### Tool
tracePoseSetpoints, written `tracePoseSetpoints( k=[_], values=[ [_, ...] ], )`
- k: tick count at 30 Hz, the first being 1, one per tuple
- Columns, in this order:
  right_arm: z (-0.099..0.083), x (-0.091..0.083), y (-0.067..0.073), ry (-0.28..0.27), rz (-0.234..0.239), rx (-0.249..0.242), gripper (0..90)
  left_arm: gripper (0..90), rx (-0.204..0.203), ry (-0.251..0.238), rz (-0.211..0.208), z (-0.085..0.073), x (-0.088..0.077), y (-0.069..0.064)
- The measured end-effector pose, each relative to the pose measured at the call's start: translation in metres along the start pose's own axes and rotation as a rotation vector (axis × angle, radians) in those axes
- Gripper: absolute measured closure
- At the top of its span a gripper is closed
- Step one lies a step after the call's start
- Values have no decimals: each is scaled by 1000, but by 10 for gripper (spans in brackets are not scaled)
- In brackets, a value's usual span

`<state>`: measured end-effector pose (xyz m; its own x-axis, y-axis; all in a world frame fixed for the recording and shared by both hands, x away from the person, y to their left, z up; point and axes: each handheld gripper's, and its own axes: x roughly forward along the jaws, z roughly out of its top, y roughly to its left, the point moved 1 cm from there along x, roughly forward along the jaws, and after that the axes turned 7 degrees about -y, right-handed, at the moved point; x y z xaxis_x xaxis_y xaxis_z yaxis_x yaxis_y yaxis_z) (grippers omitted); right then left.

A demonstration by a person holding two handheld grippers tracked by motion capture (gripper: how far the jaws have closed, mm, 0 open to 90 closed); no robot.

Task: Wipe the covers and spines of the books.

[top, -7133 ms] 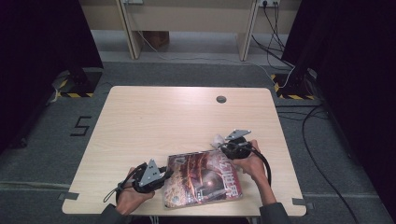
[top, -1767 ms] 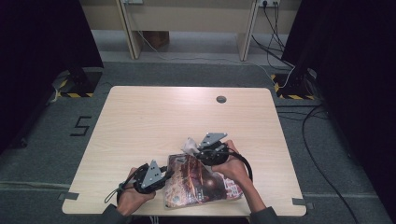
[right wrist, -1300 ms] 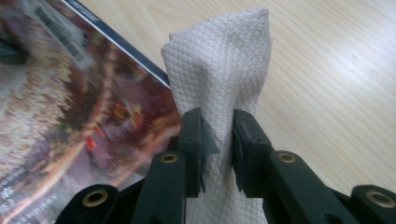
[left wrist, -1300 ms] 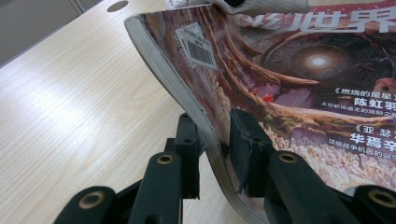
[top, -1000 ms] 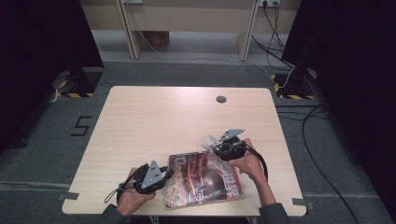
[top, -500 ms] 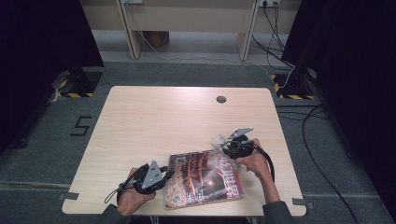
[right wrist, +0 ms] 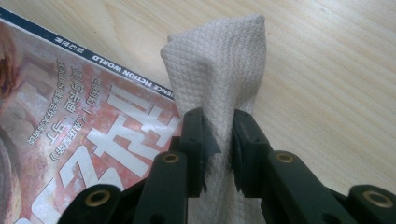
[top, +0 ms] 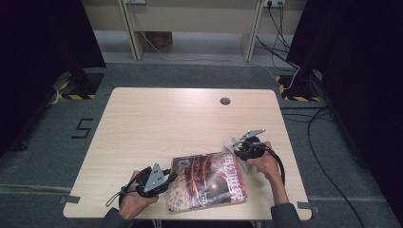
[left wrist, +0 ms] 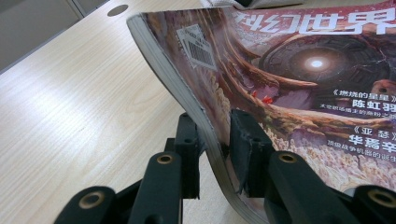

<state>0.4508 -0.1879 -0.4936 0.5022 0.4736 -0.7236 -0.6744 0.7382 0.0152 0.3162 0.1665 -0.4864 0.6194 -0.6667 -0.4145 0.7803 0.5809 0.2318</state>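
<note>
A magazine point(top: 207, 180) with a reddish-brown cover lies near the table's front edge. My left gripper point(top: 167, 176) is shut on the magazine's left edge; in the left gripper view the black jaws pinch the page block of the magazine point(left wrist: 299, 93) and lift it slightly. My right gripper point(top: 236, 151) is shut on a folded white cloth point(top: 231, 144), at the magazine's top right corner. In the right gripper view the waffle-textured cloth point(right wrist: 219, 70) stands up between the jaws, over the magazine's corner point(right wrist: 70, 112) and the bare wood.
The light wooden table point(top: 157, 123) has a round cable hole point(top: 225, 100) at its back right. Cables point(top: 328, 142) run across the grey floor to the right. Desk legs point(top: 130, 28) stand behind the table.
My right gripper has carried the cloth rightward and a little down, from over the magazine's upper part to its top right corner. The left gripper has stayed put.
</note>
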Motion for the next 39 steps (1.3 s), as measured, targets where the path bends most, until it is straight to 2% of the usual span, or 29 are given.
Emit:
tracePoseSetpoints(
  k=[12,21,30,39],
  values=[
    [4,-1,7,1,16,-42,770,731,-2,2,-2,0,0,0],
    [14,-2,25,-27,59,-82,767,731,-3,2,-3,0,0,1],
    [27,-5,51,-53,90,-131,764,728,-5,3,-1,-1,0,1],
    [45,-8,83,-99,140,-207,764,727,-5,4,-1,-1,0,1]
  ],
)
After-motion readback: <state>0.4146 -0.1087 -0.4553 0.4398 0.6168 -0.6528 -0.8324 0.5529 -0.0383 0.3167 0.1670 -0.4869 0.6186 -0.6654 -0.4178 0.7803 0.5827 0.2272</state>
